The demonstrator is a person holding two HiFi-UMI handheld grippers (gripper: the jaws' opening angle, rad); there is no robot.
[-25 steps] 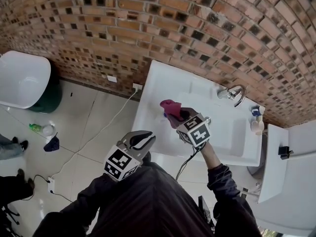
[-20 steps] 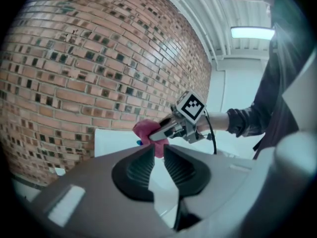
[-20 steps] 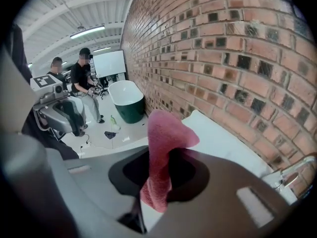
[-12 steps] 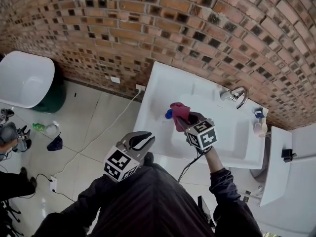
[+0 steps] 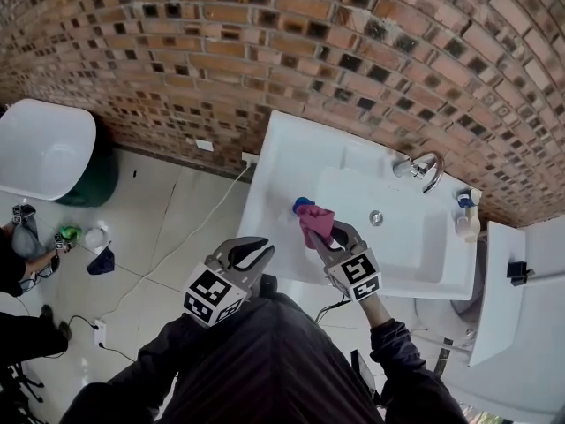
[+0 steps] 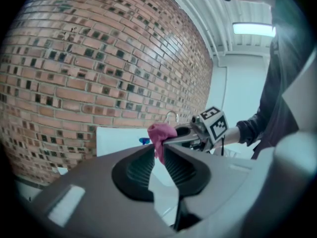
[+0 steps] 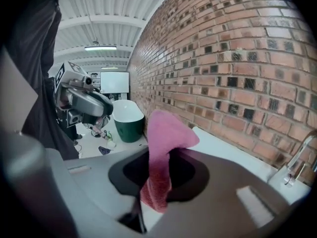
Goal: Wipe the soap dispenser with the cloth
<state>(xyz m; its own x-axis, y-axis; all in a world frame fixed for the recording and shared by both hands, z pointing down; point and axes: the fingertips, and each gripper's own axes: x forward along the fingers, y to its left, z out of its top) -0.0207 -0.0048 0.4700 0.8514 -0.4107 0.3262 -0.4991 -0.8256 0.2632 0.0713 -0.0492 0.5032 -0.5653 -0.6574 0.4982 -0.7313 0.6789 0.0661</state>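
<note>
Cloth (image 5: 316, 222) – pink terry, soft nap, bunched into a thick fold. Its upper end flops over past the jaw tips and its lower end hangs down between them. It is held over the near left part of the sink (image 5: 291, 148).

Right gripper (image 5: 322, 234) – jaws pinched on the cloth's middle, pointing toward the brick wall (image 5: 265, 51).

Small blue thing (image 5: 303, 204) – on the sink's left rim, just beside the cloth on its far left side. It is too small to tell whether it is the dispenser, or whether the cloth touches it.

Bottle (image 5: 463, 225) – pale with a blue top, at the sink's far right corner beside the tap (image 5: 424, 168), well apart from the cloth.

Left gripper (image 5: 267, 247) – jaws pressed together with nothing between them, off the sink's near left edge, above the person's dark sleeve.
</note>
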